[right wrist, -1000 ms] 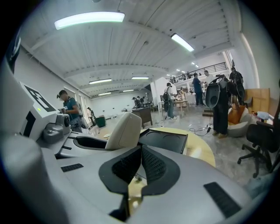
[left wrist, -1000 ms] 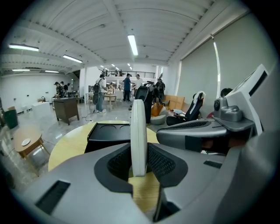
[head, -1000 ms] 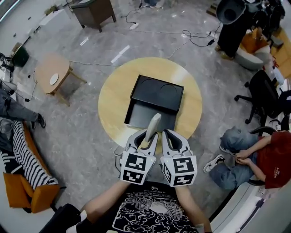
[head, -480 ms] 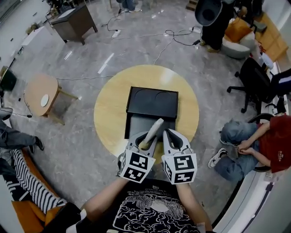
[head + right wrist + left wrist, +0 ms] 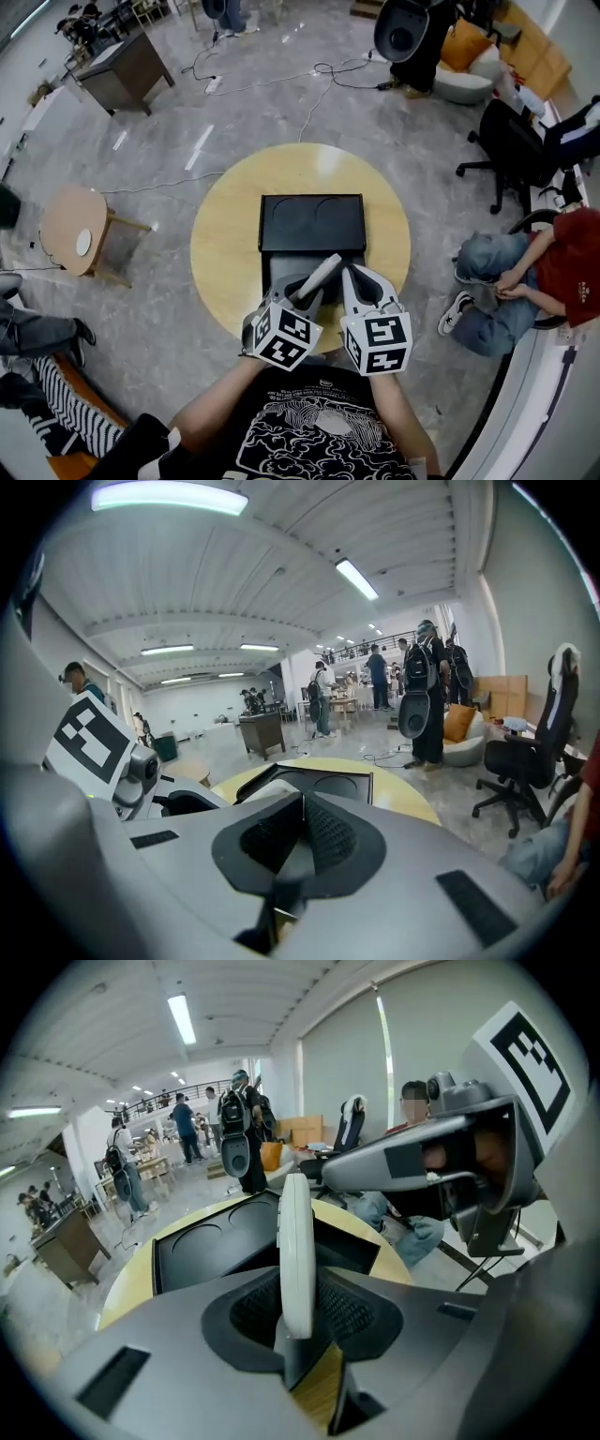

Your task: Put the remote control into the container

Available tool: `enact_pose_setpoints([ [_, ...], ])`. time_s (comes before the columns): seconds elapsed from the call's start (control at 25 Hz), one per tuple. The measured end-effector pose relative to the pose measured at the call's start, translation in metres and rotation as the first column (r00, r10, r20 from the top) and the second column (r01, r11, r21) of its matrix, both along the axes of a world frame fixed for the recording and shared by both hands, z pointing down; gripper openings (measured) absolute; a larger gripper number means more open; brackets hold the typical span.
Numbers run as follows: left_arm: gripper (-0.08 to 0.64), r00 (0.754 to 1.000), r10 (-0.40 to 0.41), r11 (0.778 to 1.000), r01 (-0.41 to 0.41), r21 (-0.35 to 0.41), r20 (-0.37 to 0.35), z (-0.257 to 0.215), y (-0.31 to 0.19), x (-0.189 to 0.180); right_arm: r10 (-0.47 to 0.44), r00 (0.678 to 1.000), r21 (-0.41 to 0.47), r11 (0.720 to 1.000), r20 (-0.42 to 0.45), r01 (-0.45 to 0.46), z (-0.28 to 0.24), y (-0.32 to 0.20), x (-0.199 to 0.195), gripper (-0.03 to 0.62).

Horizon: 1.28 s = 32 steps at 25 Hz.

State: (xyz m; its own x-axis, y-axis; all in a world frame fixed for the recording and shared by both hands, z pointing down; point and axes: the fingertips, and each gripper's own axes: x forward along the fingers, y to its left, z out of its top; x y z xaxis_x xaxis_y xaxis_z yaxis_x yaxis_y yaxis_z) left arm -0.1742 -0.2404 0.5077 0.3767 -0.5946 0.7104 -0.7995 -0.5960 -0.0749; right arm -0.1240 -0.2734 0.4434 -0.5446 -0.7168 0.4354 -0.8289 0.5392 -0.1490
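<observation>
A black container [image 5: 312,222] lies with its lid open in the middle of a round yellow table [image 5: 220,244]. A pale grey remote control [image 5: 319,275] is clamped at its lower end in my left gripper [image 5: 302,289], and it slants up and to the right over the container's near compartment. In the left gripper view the remote [image 5: 296,1232] stands edge-on between the pads, with the container [image 5: 211,1241] beyond. My right gripper [image 5: 352,277] hovers just to the right of it, shut with nothing between its jaws. The right gripper view shows the container [image 5: 323,785] ahead.
A small round side table [image 5: 75,239] stands to the left on the floor. A seated person [image 5: 525,281] and an office chair [image 5: 511,141] are to the right. A dark cabinet [image 5: 117,70] and floor cables [image 5: 281,80] lie beyond the table.
The head camera has shifted, so the table sits lower and more central. Both grippers stay together at the container's near edge. The remote now leans further to the right.
</observation>
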Motion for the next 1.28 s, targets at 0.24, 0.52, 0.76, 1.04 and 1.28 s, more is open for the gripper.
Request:
enact_pose_setpoints([
  [0.24, 0.109, 0.993, 0.102, 0.995, -0.101, -0.028, 0.065, 0.015, -0.01, -0.004, 0.046, 0.999, -0.012, 0.999, -0.001, -0.046, 0.003, -0.008, -0.001, 0.023],
  [0.52, 0.109, 0.96, 0.24, 0.968, -0.226, -0.106, 0.144, 0.04, -0.012, -0.004, 0.079, 0.997, -0.021, 0.997, -0.012, -0.08, 0.014, -0.011, 0.0, 0.023],
  [0.76, 0.109, 0.935, 0.309, 0.944, -0.28, -0.172, 0.174, 0.056, -0.011, -0.003, 0.101, 0.995, -0.037, 0.994, -0.016, -0.102, 0.018, -0.013, 0.004, 0.025],
  [1.04, 0.109, 0.91, 0.363, 0.92, -0.317, -0.229, 0.201, 0.069, -0.014, -0.003, 0.111, 0.994, -0.057, 0.992, -0.022, -0.112, 0.025, -0.016, 0.006, 0.024],
  [1.28, 0.109, 0.891, 0.398, 0.903, -0.339, -0.264, 0.217, 0.077, -0.017, -0.003, 0.106, 0.994, -0.064, 0.992, -0.028, -0.108, 0.028, -0.023, 0.004, 0.024],
])
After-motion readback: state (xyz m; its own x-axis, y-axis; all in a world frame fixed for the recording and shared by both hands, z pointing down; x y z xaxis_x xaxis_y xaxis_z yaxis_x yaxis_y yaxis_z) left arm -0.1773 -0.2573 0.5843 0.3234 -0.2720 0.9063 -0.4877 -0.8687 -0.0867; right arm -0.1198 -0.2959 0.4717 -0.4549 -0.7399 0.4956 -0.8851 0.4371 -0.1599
